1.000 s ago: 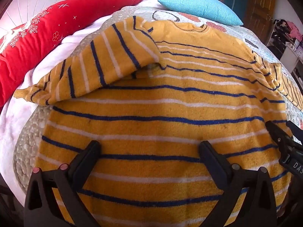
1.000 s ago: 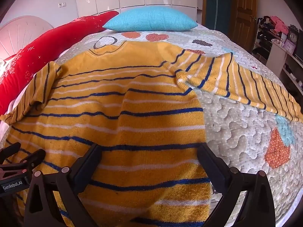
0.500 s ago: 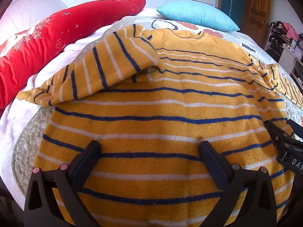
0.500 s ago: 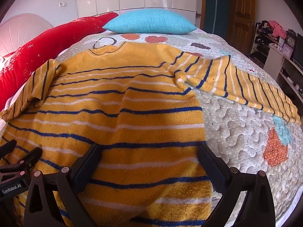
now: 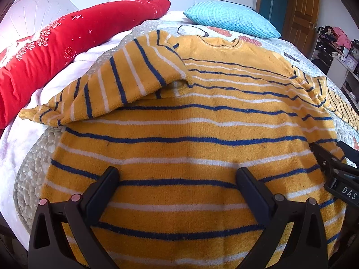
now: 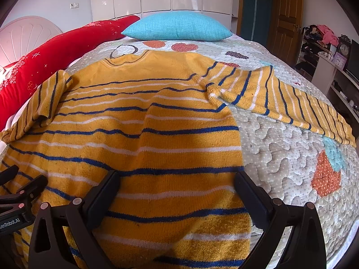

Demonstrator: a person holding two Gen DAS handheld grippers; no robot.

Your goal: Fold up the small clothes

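Observation:
A yellow sweater (image 5: pixel 179 121) with blue and white stripes lies spread flat on the bed, neck away from me. Its left sleeve (image 5: pixel 107 89) is bent in over the chest. The right sleeve (image 6: pixel 291 105) stretches out over the quilt. My left gripper (image 5: pixel 177 179) stands open above the lower left part of the sweater, with nothing between its fingers. My right gripper (image 6: pixel 176 183) is open too, over the lower right part near the side edge. Each gripper shows at the edge of the other's view: the right gripper (image 5: pixel 336 170), the left gripper (image 6: pixel 20 192).
A patterned quilt (image 6: pixel 280 157) covers the bed. A long red pillow (image 5: pixel 56 44) lies along the left and a blue cushion (image 6: pixel 177 29) at the far end. Shelves with clutter (image 6: pixel 325 44) and a wooden door (image 6: pixel 287 15) stand to the right.
Both cameras have risen and drawn back slightly, so more of the room shows. A shallow ripple now runs down the sweater's middle in the right wrist view. Both grippers stay open.

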